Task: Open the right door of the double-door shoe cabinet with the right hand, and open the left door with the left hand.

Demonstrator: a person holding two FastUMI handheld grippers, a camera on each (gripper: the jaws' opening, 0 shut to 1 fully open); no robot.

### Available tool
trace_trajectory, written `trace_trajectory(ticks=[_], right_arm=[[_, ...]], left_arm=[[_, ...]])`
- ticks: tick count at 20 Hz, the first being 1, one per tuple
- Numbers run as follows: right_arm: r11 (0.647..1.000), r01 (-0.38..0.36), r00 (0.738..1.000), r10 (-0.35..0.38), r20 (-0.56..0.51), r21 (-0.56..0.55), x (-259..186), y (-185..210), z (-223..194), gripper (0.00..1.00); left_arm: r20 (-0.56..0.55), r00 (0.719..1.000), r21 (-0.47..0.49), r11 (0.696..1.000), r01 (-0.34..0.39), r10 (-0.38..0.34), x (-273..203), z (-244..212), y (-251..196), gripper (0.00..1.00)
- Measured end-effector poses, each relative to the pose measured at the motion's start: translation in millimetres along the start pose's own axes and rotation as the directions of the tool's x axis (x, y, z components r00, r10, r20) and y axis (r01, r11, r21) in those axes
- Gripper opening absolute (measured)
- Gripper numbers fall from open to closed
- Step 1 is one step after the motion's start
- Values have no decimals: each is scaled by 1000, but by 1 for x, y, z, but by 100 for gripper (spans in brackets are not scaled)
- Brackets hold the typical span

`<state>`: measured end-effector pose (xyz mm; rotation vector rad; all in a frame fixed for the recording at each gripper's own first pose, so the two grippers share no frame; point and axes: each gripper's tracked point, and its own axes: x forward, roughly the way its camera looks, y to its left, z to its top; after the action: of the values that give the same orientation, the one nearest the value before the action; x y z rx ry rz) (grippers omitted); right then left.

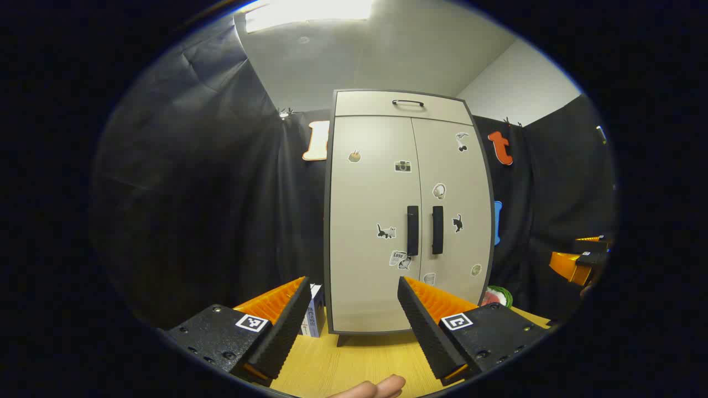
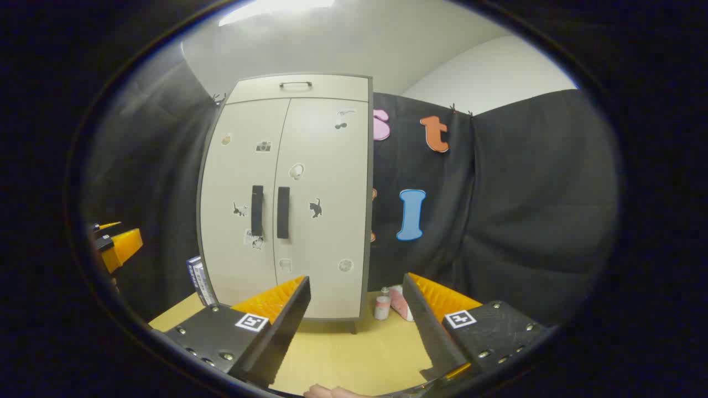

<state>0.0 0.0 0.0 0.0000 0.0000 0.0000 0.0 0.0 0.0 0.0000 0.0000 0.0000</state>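
Observation:
A beige double-door shoe cabinet (image 1: 406,210) stands on the wooden table, both doors closed, with stickers on them and a drawer on top. Its left door handle (image 1: 412,230) and right door handle (image 1: 437,230) are dark vertical bars at the middle seam. My left gripper (image 1: 354,301) is open, well short of the cabinet, nothing between its fingers. In the right gripper view the same cabinet (image 2: 287,199) sits left of centre, with left handle (image 2: 257,210) and right handle (image 2: 283,212). My right gripper (image 2: 357,298) is open and empty, also away from the doors.
A small blue-and-white box (image 1: 314,318) leans by the cabinet's left side. A small bottle (image 2: 383,307) and a pink-white item (image 2: 399,303) lie at its right. The wooden table (image 1: 354,365) runs in front. The other gripper (image 1: 581,260) shows at the far right edge.

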Motion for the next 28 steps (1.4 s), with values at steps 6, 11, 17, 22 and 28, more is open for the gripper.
trace_trajectory(ticks=[6, 11, 17, 22, 28], right_arm=[[999, -37, 999, 37, 7, 14, 1, 10, 6, 100], [997, -73, 997, 73, -16, 23, 10, 22, -1, 100], [997, -71, 997, 72, -25, 31, 37, 23, -3, 100], [992, -117, 993, 118, -28, 39, 70, 52, 11, 100], [987, -162, 987, 162, 13, 2, 129, 109, 39, 97]], left_arm=[[14, 1000, -3, 1000, 25, -25, 5, 6, 0, 99], [14, 1000, -10, 1000, 27, -27, 15, 4, 1, 99], [21, 1000, -27, 999, 18, -17, 25, 5, 4, 99], [21, 999, -31, 998, 48, -47, 18, -1, 4, 99], [35, 997, -32, 997, 65, -64, 1, -3, 9, 99]])
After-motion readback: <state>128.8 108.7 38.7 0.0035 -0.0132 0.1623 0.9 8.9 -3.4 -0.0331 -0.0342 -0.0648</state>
